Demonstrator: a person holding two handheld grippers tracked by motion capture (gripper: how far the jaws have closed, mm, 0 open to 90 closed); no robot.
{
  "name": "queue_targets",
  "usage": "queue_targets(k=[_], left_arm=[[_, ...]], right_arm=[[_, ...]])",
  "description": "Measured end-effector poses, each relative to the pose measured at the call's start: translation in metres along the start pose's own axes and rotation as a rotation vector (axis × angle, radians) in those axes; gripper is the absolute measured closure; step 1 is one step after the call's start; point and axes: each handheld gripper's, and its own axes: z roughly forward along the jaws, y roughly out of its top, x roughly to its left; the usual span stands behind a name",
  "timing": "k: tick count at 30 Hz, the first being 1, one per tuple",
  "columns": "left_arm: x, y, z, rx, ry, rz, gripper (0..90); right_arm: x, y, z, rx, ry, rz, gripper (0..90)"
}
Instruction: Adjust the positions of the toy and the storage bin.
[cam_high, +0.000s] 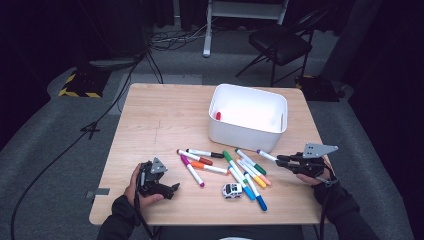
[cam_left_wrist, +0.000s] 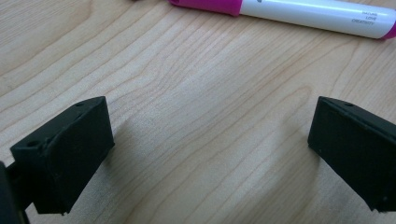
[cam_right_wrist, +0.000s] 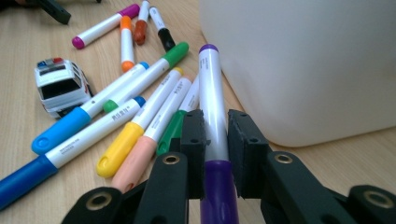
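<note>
The right tool (cam_right_wrist: 215, 128) grips the purple marker (cam_right_wrist: 212, 88) crosswise between its jaws.

High view looks down on the table (cam_high: 165, 120); gripper views skim it close, sharing markers (cam_right_wrist: 140, 88).

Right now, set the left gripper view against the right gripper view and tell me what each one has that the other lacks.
Left gripper view alone: the left gripper, jaws wide apart over bare table.
Right gripper view alone: the right gripper shut on a purple marker, the white bin, a toy police car, and blue, yellow, green and orange markers.
Both: the wooden tabletop and the pink-capped marker.
</note>
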Motion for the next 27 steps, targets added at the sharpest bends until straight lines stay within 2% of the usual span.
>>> queue_targets(k=[8,11,16,17,27], left_arm=[[0.000,0.000,0.000,0.000,0.000,0.000,0.3],[0.000,0.000,0.000,0.001,0.000,0.001,0.3],[0.000,0.000,0.000,0.000,0.000,0.000,0.3],[0.000,0.000,0.000,0.000,0.000,0.000,0.3],[0.000,0.000,0.000,0.000,0.000,0.000,0.3]], right_arm=[[0.005,0.023,-0.014,-0.054,0.014,-0.039,76.8],[0.006,0.039,-0.021,-0.090,0.030,-0.056,76.8],[0.008,0.056,-0.025,-0.098,0.039,-0.089,76.8],[0.009,0.065,-0.028,-0.114,0.043,-0.094,76.8],[0.008,0.095,-0.033,-0.133,0.049,-0.140,76.8]])
